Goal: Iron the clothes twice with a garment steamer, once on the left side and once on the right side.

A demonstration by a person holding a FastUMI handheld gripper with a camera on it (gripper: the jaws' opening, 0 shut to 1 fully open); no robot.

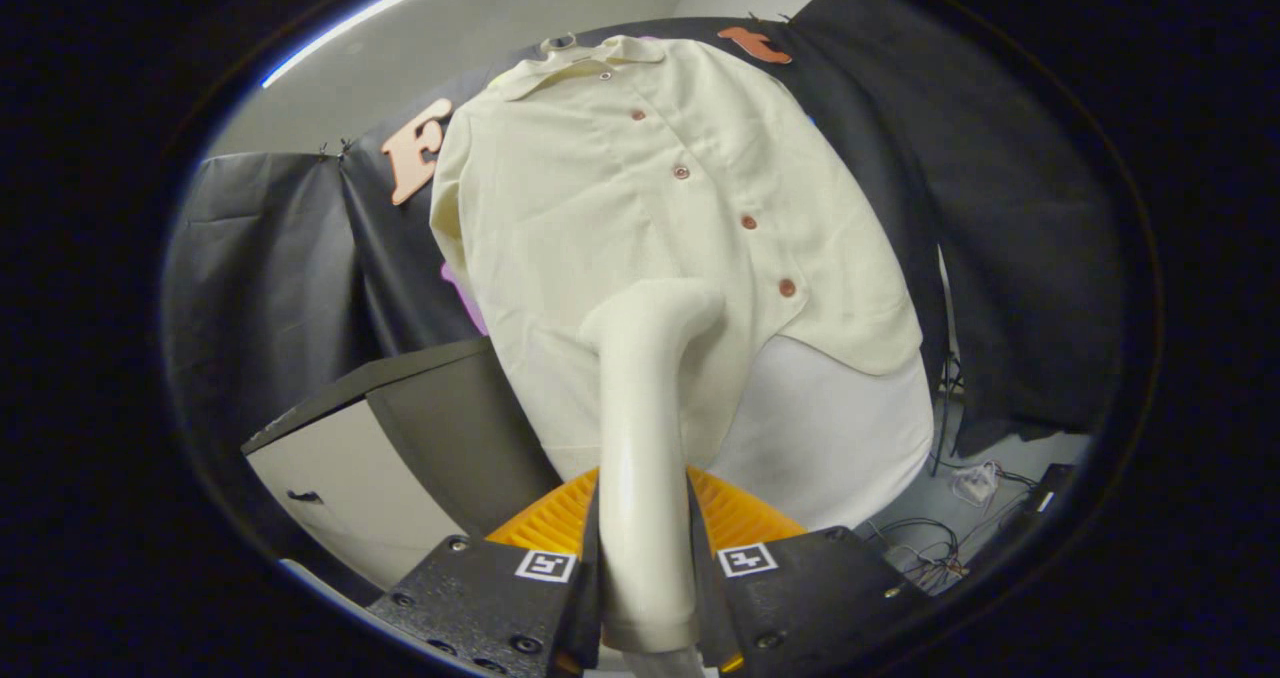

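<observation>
A cream short-sleeved shirt with brown buttons hangs on a hanger against the booth wall, just ahead of me. My gripper is shut on the cream handle of the garment steamer, with both fingers pressing its sides. The steamer rises between the fingers, and its bent head rests against the lower front of the shirt, left of the button line. A white board or cloth shows behind the shirt's hem.
A dark-topped cabinet with a pale side stands at the lower left, close to the shirt. Cables and a small white adapter lie on the floor at the right. Black cloth covers the walls around.
</observation>
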